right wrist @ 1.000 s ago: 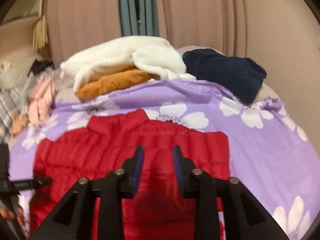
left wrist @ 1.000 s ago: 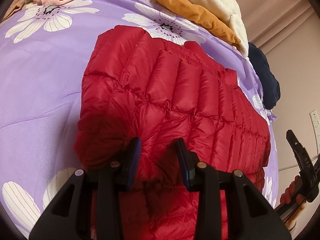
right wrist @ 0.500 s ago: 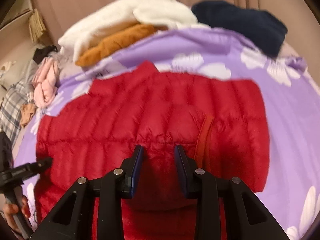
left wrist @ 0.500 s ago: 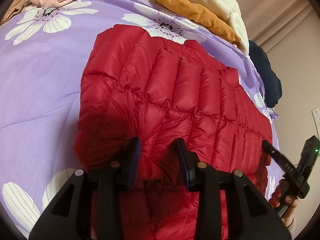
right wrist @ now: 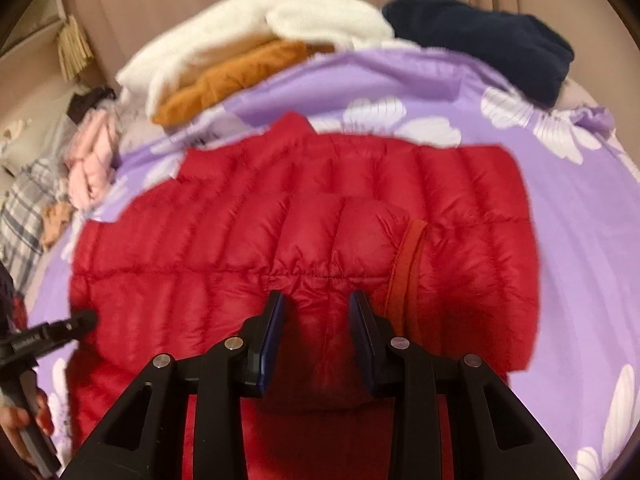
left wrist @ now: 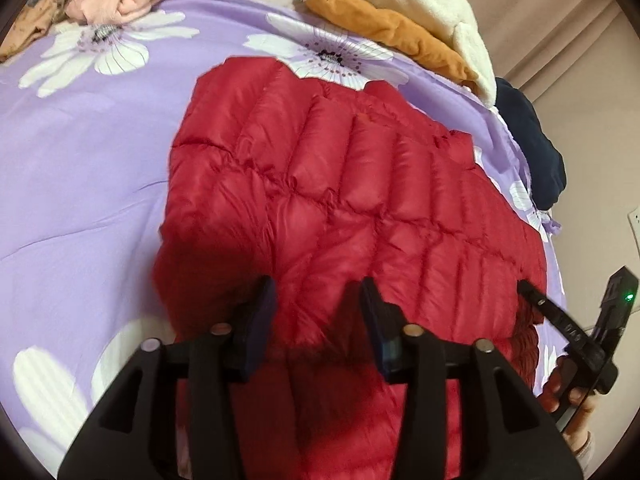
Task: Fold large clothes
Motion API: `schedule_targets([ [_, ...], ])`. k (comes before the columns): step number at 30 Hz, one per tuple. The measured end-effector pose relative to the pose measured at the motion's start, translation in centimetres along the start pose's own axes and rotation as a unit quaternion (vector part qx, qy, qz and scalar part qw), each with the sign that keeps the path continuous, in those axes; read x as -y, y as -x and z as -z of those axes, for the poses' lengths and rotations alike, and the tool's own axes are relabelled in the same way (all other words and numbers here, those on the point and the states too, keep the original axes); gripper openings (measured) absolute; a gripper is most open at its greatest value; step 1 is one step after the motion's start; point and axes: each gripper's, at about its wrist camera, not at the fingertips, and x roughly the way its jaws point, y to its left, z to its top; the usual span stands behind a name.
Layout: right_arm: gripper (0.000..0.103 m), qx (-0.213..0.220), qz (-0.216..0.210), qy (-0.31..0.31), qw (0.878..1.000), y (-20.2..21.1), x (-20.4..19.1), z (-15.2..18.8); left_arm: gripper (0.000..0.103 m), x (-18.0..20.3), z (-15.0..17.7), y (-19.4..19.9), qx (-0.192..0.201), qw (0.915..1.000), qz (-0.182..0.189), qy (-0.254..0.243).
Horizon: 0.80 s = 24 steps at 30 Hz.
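The left gripper (left wrist: 318, 312) jaws are opening over the red jacket (left wrist: 360, 208); the right gripper (right wrist: 317, 330) stays clamped on its folded hem. Only the right view shows the plaid cloth (right wrist: 24, 208).

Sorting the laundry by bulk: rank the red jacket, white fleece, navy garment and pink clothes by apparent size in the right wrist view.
1. Red jacket, though nearest the camera.
2. White fleece.
3. Navy garment.
4. Pink clothes.

**Clearance around the bed**

Purple flower-print bedsheet (left wrist: 80, 168) lies bare left of the red quilted puffer jacket (left wrist: 360, 208). Far edge blocked: cream fleece over orange garment (right wrist: 240, 76), navy bundle (right wrist: 500, 44), pink clothes heap (right wrist: 90, 160). Right of jacket, open sheet.
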Motion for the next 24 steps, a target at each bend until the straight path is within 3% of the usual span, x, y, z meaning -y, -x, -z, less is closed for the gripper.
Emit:
schedule_targets([
  [3, 0.034, 0.023, -0.004, 0.005, 1.000, 2.8, 0.3, 0.4, 0.064, 0.1, 2.0, 2.8, 0.026, 0.9996, -0.011, -0.002],
  [7, 0.050, 0.029, -0.020, -0.008, 0.999, 5.7, 1.6, 1.5, 0.070, -1.3, 5.5, 5.8, 0.036, 0.9990, -0.004, 0.025],
  [10, 0.053, 0.018, -0.033, -0.030, 0.999, 7.1, 2.9, 2.8, 0.076, -2.8, 8.1, 7.5, 0.037, 0.9978, -0.003, 0.055],
  [17, 0.057, 0.000, -0.025, -0.081, 0.996, 9.4, 5.9, 6.4, 0.077, -4.8, 12.4, 9.6, 0.022, 0.9944, 0.021, 0.101],
  [24, 0.059, -0.008, -0.023, -0.132, 0.991, 11.3, 8.9, 9.1, 0.078, -4.7, 14.6, 9.3, -0.003, 0.9914, 0.049, 0.121],
])
